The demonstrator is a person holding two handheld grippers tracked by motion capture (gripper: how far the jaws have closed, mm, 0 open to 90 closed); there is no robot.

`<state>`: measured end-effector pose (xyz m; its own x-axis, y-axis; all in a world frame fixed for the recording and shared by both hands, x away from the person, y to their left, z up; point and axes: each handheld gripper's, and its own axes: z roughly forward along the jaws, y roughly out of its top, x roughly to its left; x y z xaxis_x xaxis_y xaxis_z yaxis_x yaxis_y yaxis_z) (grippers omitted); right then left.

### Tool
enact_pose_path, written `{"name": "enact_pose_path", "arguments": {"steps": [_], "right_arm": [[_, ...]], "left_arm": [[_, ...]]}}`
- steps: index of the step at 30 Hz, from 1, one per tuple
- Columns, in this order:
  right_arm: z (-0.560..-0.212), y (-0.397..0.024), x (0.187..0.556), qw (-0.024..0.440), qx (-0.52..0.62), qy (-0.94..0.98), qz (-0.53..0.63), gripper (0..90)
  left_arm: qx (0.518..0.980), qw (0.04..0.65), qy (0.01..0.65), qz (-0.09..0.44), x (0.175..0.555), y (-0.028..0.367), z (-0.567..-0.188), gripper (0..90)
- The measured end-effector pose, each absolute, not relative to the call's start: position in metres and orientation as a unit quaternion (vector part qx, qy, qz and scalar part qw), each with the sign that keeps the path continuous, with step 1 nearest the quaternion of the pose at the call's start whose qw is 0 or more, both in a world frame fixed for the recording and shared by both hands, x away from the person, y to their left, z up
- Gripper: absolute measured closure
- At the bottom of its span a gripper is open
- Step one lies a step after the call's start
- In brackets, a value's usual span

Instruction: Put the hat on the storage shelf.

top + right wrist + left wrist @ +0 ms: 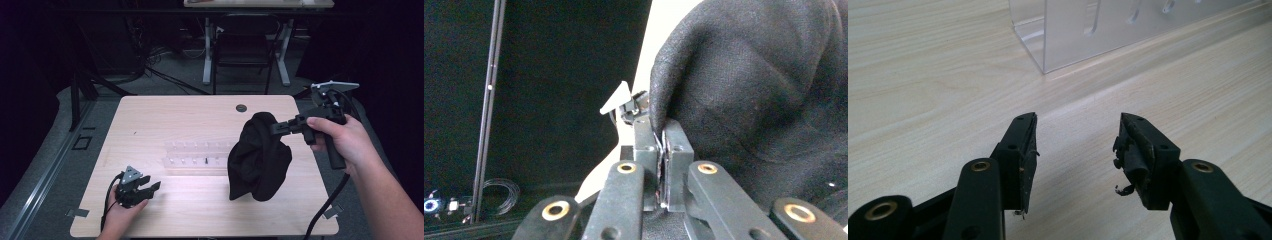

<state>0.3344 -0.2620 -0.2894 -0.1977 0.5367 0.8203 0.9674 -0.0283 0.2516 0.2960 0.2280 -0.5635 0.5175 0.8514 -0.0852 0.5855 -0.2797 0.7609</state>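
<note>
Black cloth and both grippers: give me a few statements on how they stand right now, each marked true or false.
1. The right gripper is shut on the black cloth. True: its jaws pinch a fold at the cloth's top.
2. The black cloth lies flat on the table. False: it hangs bunched from the right gripper, and only its lower end reaches the table.
3. The left gripper is open and holds nothing. True.
4. The left gripper grips the clear plastic rack. False: it sits low near the table's front left, apart from the rack, which lies ahead of its jaws.
5. The black cloth covers the round hole near the table's far edge. False: the hole is uncovered.
</note>
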Motion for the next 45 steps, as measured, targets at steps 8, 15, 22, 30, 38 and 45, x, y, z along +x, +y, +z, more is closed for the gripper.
{"name": "enact_pose_path", "arguments": {"steps": [8, 15, 22, 30, 38, 45], "right_arm": [[-0.276, -0.261, 0.338, 0.257, -0.568, -0.634, -0.457, 87.8], [-0.267, -0.251, 0.346, 0.246, -0.565, -0.634, -0.467, 87.9], [-0.258, -0.239, 0.356, 0.243, -0.562, -0.634, -0.473, 87.8], [-0.254, -0.227, 0.367, 0.244, -0.56, -0.63, -0.479, 87.9], [-0.253, -0.216, 0.377, 0.244, -0.561, -0.626, -0.484, 87.9], [-0.253, -0.213, 0.388, 0.237, -0.568, -0.617, -0.49, 87.9]], "left_arm": [[0.78, 0.388, 0.462, 0.169, 0.296, 0.228, -0.564, 48.2], [0.778, 0.39, 0.462, 0.169, 0.297, 0.227, -0.565, 46.5], [0.782, 0.388, 0.461, 0.16, 0.297, 0.229, -0.563, 45.8], [0.782, 0.391, 0.458, 0.161, 0.297, 0.229, -0.562, 45.8], [0.783, 0.392, 0.456, 0.159, 0.297, 0.229, -0.562, 45.9], [0.786, 0.388, 0.455, 0.158, 0.297, 0.229, -0.562, 45.9]]}}
